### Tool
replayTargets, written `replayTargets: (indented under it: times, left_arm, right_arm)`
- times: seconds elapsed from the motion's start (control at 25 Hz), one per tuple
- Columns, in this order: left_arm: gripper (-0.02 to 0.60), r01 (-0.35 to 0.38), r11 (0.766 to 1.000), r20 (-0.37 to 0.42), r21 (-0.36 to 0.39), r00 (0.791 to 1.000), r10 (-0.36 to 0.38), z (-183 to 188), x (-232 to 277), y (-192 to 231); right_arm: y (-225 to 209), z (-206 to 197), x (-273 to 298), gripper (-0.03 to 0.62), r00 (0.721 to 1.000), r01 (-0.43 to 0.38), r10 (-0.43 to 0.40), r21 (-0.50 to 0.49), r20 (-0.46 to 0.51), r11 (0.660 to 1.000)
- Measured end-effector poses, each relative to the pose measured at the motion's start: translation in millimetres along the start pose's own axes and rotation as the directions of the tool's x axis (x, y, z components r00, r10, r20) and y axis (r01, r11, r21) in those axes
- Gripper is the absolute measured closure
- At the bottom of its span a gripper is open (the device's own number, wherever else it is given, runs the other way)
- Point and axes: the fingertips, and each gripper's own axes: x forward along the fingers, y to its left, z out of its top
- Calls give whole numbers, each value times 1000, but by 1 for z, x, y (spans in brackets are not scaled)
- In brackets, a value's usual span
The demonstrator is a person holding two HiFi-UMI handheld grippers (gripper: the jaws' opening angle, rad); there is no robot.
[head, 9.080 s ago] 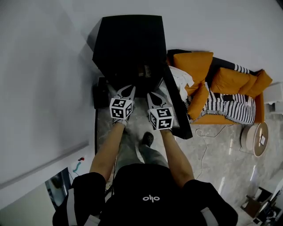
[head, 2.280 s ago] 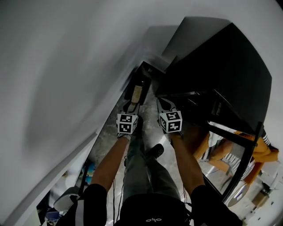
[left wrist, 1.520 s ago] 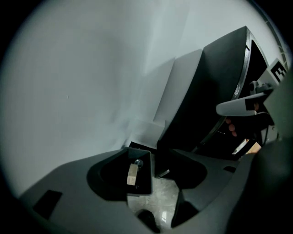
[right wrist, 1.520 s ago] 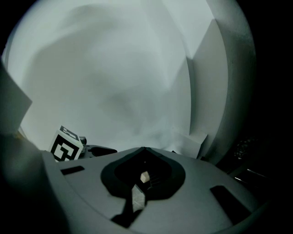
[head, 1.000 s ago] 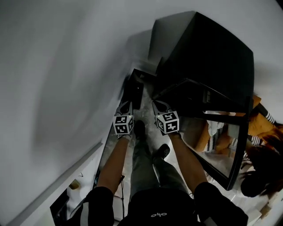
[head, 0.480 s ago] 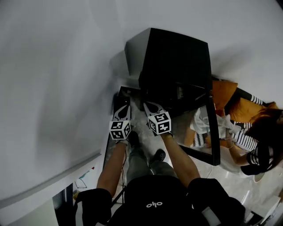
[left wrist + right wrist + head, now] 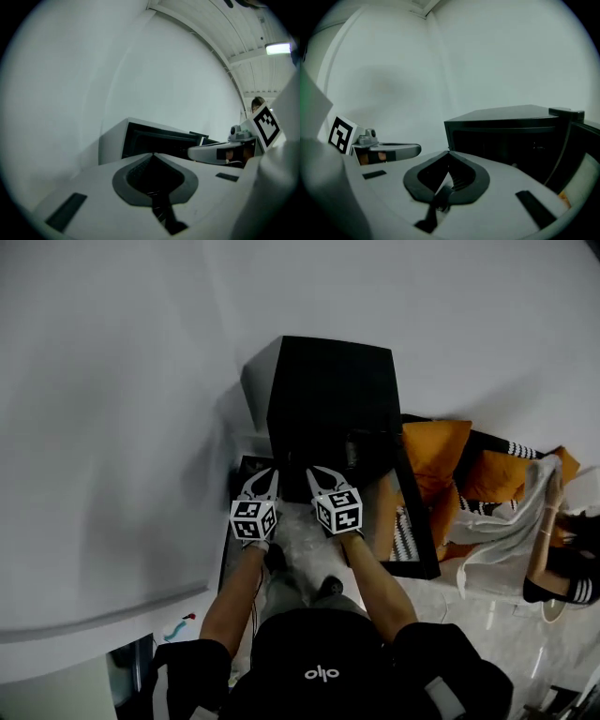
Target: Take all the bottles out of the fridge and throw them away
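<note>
1. Bottles: I can't see any from where I stand. Neither tool carries one, and the inside of the fridge (image 7: 328, 395) shows only as blackness, so any bottles left must be in there, out of sight.
2. The fridge is a black cabinet standing on the floor (image 7: 302, 542) against the pale wall (image 7: 112, 427). Its door (image 7: 413, 521) is swung open on the right, towards the orange sofa (image 7: 433, 451).
3. The left tool (image 7: 268, 472) is clenched with nothing between its jaws. The right tool (image 7: 315, 471) is clenched and empty as well. Both are held side by side in front of the fridge's open face, clear of it.
4. What could go wrong: both tools have to be opened before they go in. Pushed in clenched, one would only nudge a bottle along the shelf or tip it over.
5. The dark interior is the next worry, I'd say. Reaching in blind could catch a bottle at the neck or off-centre, and it could slip and fall to the floor.
6. The open door stands close on the right. A wide swing of the right arm on the way out could strike its edge.
7. Another person (image 7: 555, 554) stands beyond the door, at the sofa end, and a bottle carried that way might bump into them.
8. How the bottles look, whether glass or plastic, full or empty, I can't say yet.
</note>
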Motion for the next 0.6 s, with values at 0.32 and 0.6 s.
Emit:
replayTargets:
  times: [0.32, 0.6]
  left_arm:
    - [574, 71, 997, 1, 37, 997, -71, 11, 13, -42]
    - [575, 118, 991, -7, 62, 993, -118, 13, 25, -68]
  right_arm:
    - [-38, -2, -45, 586, 996, 81, -82, 31, 28, 996]
    - [-66, -7, -70, 586, 990, 135, -137, 52, 38, 989]
